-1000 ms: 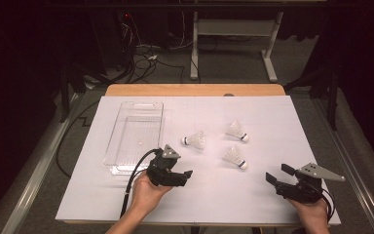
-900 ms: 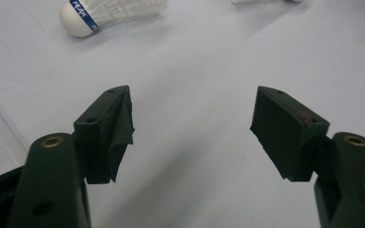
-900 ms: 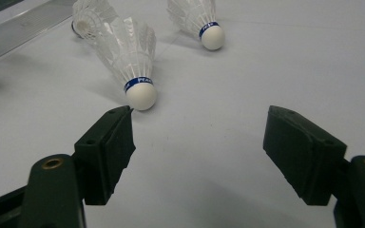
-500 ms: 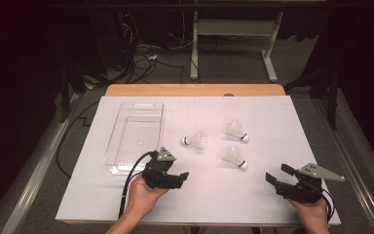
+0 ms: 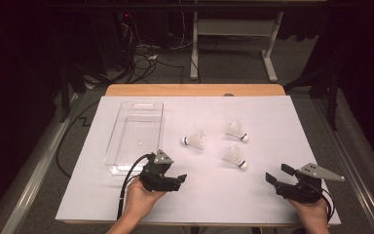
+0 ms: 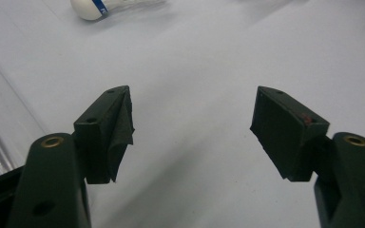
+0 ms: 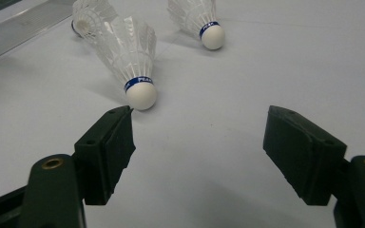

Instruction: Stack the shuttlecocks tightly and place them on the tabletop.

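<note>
Left gripper (image 5: 181, 178) released, fingers (image 6: 105, 135) spread over bare surface (image 5: 209, 195), one shuttlecock (image 6: 91, 8) well ahead. Right gripper (image 5: 276, 174) released too, fingers (image 7: 107, 152) wide; nearest shuttlecock (image 7: 132, 61) just ahead of left finger, lying apart, two more (image 7: 197, 19) beyond.
</note>
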